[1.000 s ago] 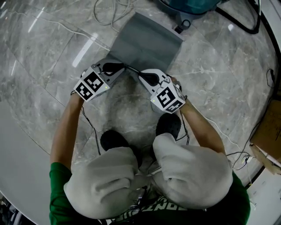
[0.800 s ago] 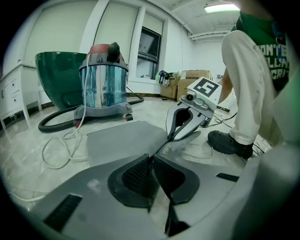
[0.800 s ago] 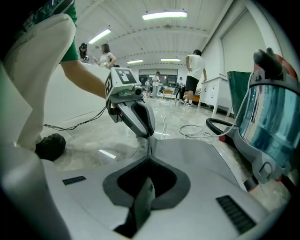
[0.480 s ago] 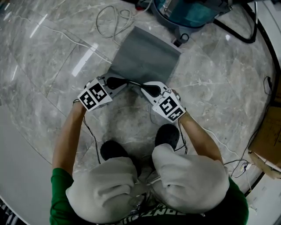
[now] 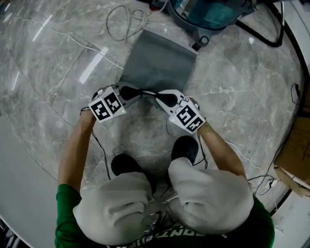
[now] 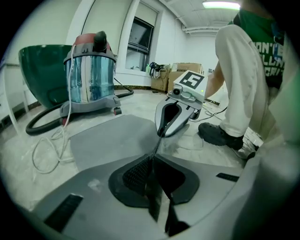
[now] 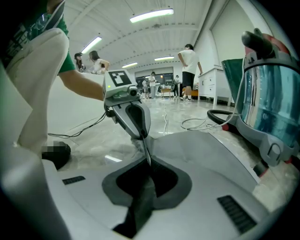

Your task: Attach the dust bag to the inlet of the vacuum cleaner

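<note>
My left gripper (image 5: 131, 92) and right gripper (image 5: 161, 98) each pinch the near edge of the dust bag (image 5: 160, 58), whose long axis runs toward the vacuum cleaner (image 5: 213, 12), far right.

Tool (image 6: 151, 161) tight on dust bag (image 6: 108, 138)

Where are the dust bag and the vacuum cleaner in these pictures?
dust bag (image 5: 160, 63), head view, middle of its flat grey face.
vacuum cleaner (image 6: 89, 77), left gripper view, on its shiny drum.
</note>
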`<state>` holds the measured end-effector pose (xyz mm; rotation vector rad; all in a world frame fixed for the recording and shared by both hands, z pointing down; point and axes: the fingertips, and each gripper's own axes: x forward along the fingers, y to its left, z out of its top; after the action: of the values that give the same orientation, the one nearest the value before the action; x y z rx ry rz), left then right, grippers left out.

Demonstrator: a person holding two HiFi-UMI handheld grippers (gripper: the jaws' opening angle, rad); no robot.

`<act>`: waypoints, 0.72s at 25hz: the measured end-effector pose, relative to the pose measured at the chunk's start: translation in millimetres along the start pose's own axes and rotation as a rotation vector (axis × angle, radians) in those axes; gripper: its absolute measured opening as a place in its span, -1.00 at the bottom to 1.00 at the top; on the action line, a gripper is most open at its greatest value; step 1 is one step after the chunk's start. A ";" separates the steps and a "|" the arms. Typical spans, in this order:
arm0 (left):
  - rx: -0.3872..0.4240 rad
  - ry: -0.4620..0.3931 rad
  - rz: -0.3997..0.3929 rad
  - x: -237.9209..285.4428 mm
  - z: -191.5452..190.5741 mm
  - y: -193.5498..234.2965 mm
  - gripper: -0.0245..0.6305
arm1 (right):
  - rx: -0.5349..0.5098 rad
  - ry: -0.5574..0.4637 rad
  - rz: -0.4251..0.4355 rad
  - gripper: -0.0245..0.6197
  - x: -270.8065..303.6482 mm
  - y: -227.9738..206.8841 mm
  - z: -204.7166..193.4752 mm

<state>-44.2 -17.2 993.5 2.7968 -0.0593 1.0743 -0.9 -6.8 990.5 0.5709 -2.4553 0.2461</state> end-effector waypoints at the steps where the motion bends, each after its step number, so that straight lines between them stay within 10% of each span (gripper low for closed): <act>1: 0.026 0.010 0.024 2.0 -1.5 0.9 -0.89 | 0.010 -0.001 -0.002 -0.85 0.0 -1.4 0.1; 18: 0.191 -0.006 0.180 -15.5 37.1 0.9 -0.89 | 0.004 -0.034 -0.071 -0.86 -34.0 -9.3 30.2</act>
<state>-31.2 -23.8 956.0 3.0136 -0.2242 1.1673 12.5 -12.6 946.5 0.6677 -2.4620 0.2143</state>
